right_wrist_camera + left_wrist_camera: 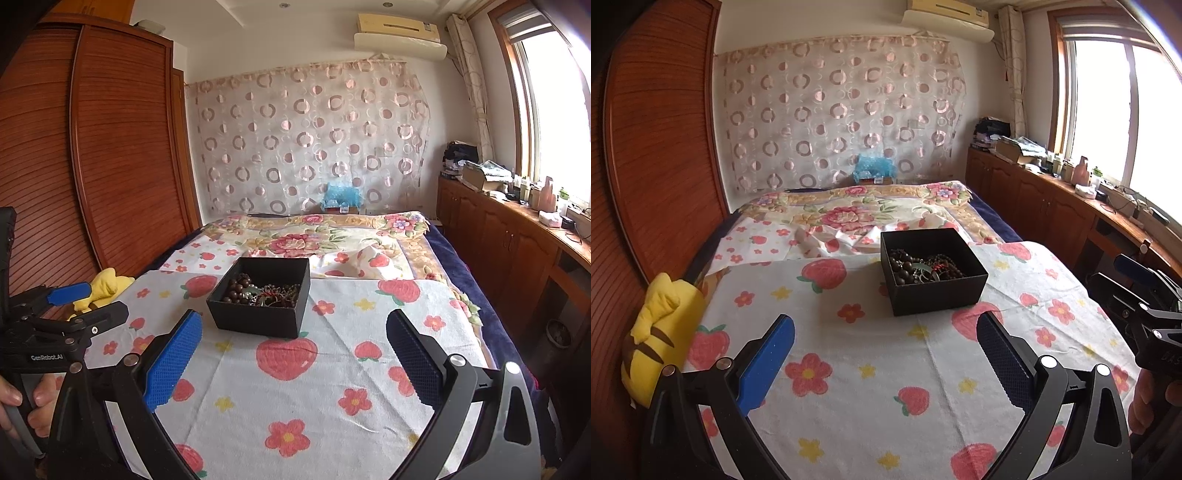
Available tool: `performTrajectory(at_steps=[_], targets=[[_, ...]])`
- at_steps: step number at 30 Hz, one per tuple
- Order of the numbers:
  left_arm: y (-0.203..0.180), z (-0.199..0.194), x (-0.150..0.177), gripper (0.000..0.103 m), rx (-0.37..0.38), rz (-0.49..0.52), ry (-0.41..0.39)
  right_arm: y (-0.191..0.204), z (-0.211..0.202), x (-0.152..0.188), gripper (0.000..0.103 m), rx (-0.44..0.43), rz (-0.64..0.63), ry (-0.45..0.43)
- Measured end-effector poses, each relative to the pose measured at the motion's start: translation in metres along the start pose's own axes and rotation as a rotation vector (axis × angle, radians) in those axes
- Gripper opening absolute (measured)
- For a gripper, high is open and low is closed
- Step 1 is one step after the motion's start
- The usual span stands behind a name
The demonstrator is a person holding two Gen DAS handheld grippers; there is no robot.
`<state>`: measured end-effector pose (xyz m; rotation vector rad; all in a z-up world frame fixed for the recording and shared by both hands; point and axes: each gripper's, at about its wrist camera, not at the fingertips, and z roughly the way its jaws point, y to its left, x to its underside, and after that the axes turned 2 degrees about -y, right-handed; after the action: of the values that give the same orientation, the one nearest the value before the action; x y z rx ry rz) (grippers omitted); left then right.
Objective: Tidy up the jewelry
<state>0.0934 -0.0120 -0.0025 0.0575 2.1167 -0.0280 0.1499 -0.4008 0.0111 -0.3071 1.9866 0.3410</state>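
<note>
A black open box (938, 291) (258, 317) stands on the strawberry-print cloth (871, 369) (332, 387) on the bed. Inside lies a tangle of jewelry (923, 269) (258, 291): dark brown bead strings, a green piece and a red bit. My left gripper (886, 332) is open, its blue pads wide apart, hovering short of the box with nothing between them. My right gripper (295, 332) is also open and holds nothing, just nearer than the box. Each gripper shows at the edge of the other's view, held by a hand.
A yellow plush toy (661, 343) (103, 288) lies at the bed's left edge beside a wooden wardrobe (110, 166). A floral blanket (864, 210) covers the far half of the bed. A wooden counter (1071, 199) with clutter runs under the window at the right.
</note>
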Motion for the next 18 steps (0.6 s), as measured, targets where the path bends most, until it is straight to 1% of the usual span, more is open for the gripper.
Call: performTrajectory(at_steps=[18], targets=[[-0.004,-0.009,-0.002,0.095,-0.004,0.001,-0.018,-0.001,0.001,0.001,0.1,0.001,0.003,0.0]])
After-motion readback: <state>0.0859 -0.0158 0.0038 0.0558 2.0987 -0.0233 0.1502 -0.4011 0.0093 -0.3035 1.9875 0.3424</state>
